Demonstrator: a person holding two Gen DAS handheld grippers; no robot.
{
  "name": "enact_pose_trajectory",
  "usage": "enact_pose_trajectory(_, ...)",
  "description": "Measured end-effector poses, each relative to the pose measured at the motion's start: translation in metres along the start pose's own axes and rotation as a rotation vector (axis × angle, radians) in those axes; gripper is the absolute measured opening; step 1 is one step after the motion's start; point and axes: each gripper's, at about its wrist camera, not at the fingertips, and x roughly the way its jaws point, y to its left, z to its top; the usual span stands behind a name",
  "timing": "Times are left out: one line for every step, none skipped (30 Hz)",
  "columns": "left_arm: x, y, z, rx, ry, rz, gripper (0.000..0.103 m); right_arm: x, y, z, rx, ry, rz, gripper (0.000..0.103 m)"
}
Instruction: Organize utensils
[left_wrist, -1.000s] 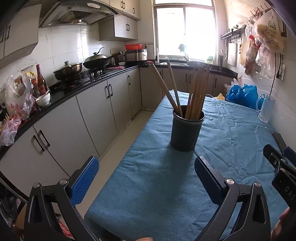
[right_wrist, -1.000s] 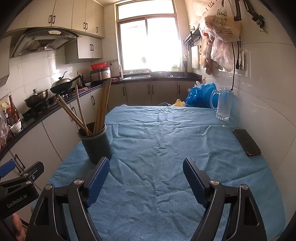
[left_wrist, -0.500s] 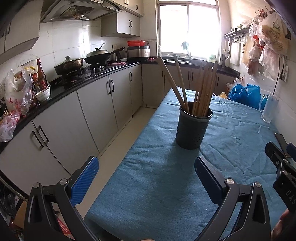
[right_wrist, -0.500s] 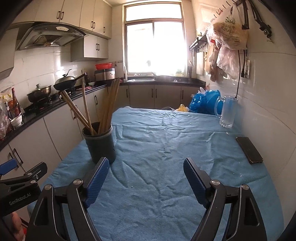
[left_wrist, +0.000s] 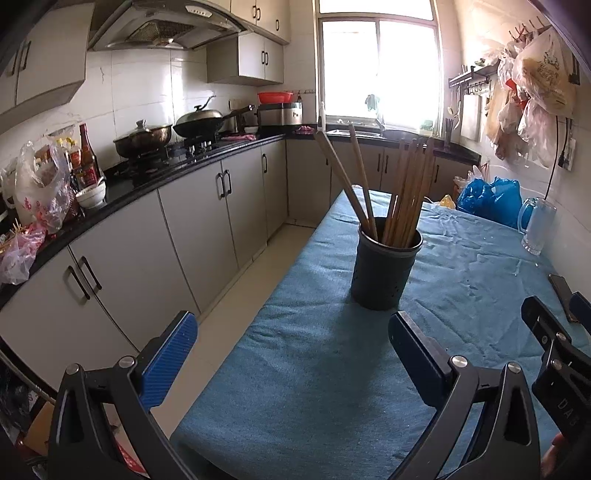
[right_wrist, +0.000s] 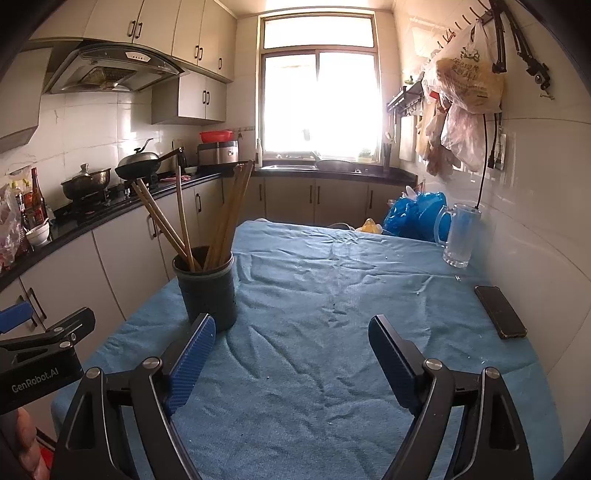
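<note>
Both jaws wide, nothing between them; right gripper (right_wrist: 291, 356) has just been opening a touch more. Left gripper (left_wrist: 291, 349) same as before. Chopsticks (left_wrist: 400, 192) all in holder (left_wrist: 382, 271), frame centre; cloth (right_wrist: 332, 302) bare, looks finished

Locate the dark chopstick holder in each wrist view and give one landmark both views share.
Left wrist: the holder stands right of centre on the blue cloth, beyond the open left gripper.
Right wrist: the holder stands left of centre, just behind the right gripper's left finger.
Shared landmark: the glass mug by the right-hand wall.
</note>
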Motion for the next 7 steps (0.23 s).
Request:
enact_pose_trajectory(-0.0011, -0.0006, 0.0002, 0.004, -0.005, 0.000, 0.103, -0.0007, -0.0014, -0.0001, 0.004, -0.002, 0.001, 0.089)
enact_pose_trajectory(-0.0025, -0.0017, 0.0006, 0.007, -0.009, -0.001, 0.103, -0.0011, -0.0024, -0.0003, 0.007, -0.003, 0.001, 0.089)
enact_pose_trajectory(-0.0035, -0.0028, 0.0009, 0.011, -0.012, -0.001, 0.103, -0.0012, -0.0037, -0.0005, 0.010, -0.003, 0.001, 0.090)
enact_pose_trajectory(-0.0043, -0.0041, 0.0013, 0.016, -0.014, -0.001, 0.103, -0.0012, -0.0049, -0.0006, 0.014, -0.002, 0.000, 0.090)
enact_pose_trajectory(-0.0052, -0.0061, 0.0016, 0.023, -0.015, -0.002, 0.103, -0.0009, -0.0069, -0.0010, 0.020, 0.001, 0.001, 0.090)
enact_pose_trajectory(-0.0054, -0.0069, 0.0019, 0.026, -0.015, -0.002, 0.103, -0.0010, -0.0083, -0.0014, 0.025, 0.002, 0.002, 0.090)
enact_pose_trajectory(-0.0057, -0.0088, 0.0015, 0.030, -0.013, -0.004, 0.103, -0.0010, -0.0089, -0.0016, 0.028, 0.003, 0.002, 0.090)
